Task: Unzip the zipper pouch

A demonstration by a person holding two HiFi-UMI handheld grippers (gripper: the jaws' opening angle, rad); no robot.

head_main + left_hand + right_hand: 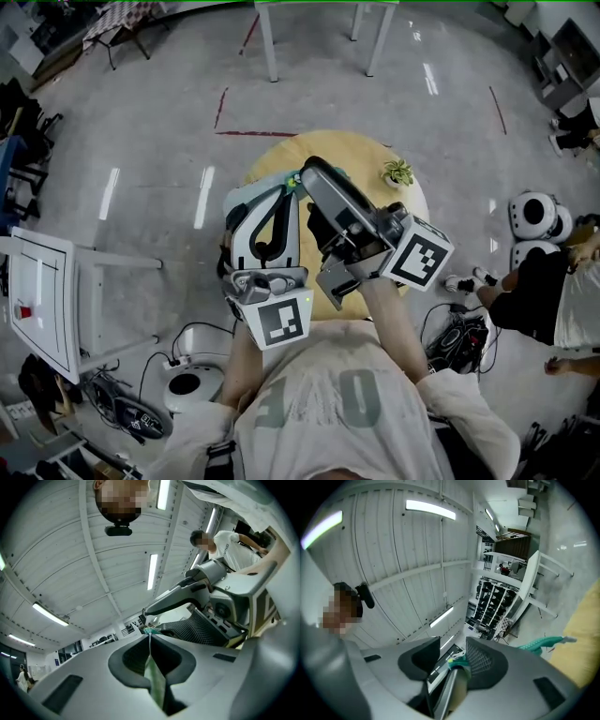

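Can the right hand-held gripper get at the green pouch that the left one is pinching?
Probably yes. The right hand-held gripper stands open, and the green pouch has its edge between those jaws with nothing blocking it; the left hand-held gripper is shut on it.

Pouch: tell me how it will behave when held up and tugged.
Probably floppy: the pouch shows as a thin green sheet pinched flat in the left gripper's shut jaws. Likely light: that single pinch seems to carry it, the right gripper's jaws standing apart.
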